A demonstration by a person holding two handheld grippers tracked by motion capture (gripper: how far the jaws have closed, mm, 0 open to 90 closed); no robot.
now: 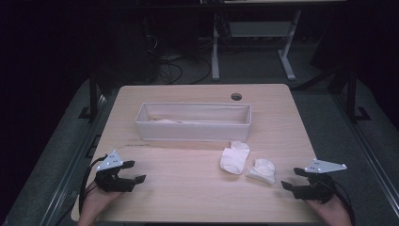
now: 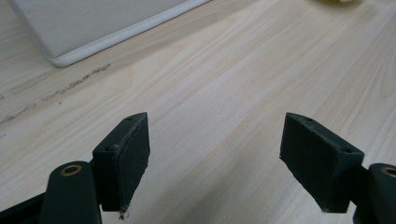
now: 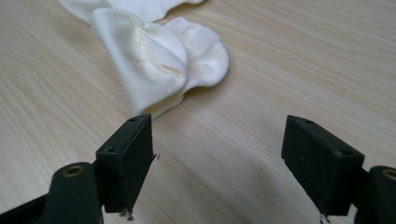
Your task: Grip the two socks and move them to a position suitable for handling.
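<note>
Right gripper view: right gripper (image 3: 217, 165) jaws wide, empty, near small white folded cotton sock (image 3: 159, 65); low pinch could snag single layer, unfolding it.

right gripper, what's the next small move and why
Probably ease the right gripper forward onto the nearer white sock. Its jaws stand open with nothing between them, and the sock lies on the table just ahead of the gripper's left jaw. The white fabric bin behind looks like the likely place for it.
</note>
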